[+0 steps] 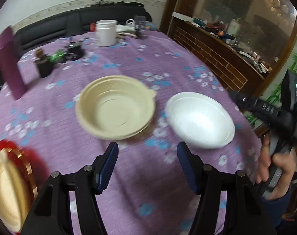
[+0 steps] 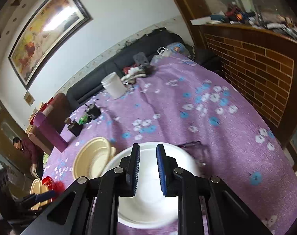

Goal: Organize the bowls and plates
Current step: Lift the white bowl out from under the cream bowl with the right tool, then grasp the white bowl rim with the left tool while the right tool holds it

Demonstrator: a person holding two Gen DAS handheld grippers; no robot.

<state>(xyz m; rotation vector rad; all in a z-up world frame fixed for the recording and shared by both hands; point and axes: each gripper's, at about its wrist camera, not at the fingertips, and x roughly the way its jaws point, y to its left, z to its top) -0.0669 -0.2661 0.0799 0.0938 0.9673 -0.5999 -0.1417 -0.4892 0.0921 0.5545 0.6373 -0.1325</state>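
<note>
Left wrist view, centre: beige bowl (image 1: pixel 116 107) sits upright on the purple flowered tablecloth (image 1: pixel 148 176), rim tab toward frame right.
White bowl (image 1: pixel 200 120): right of centre, near the beige bowl but not touching it; also upright on the cloth.
Left gripper (image 1: pixel 147 165): lower centre, jaws spread wide, nothing between them; it hangs short of both bowls, aimed at the gap between them.
Lower left edge: another beige dish (image 1: pixel 5 192) resting against something red (image 1: pixel 21 156); blurred, details not legible.
Right edge: a hand (image 1: pixel 273 174) grips the handle of the other tool.
Background: white jar (image 1: pixel 106 32) and small dark items at the far side of the table.

Right wrist view, lower centre: right gripper (image 2: pixel 147 170) directly over the white bowl (image 2: pixel 148 205); jaws partly open with a narrow gap, pads (image 2: pixel 135 168) empty. Cannot tell whether they touch the bowl.
Beige bowl (image 2: pixel 92 158): lower left; its rim seems to meet the white bowl's edge, but overlap may be only apparent.
Step in hand (judgement): right tool is setting up a rim grasp on the white bowl, probably to nest it with the beige one.
Technique: straddle the rim with one pad inside and one outside, close gently since the thin wall likely flexes, lift straight up before moving sideways.
Risk: a pinch near the lip could slip or tip the bowl.
</note>
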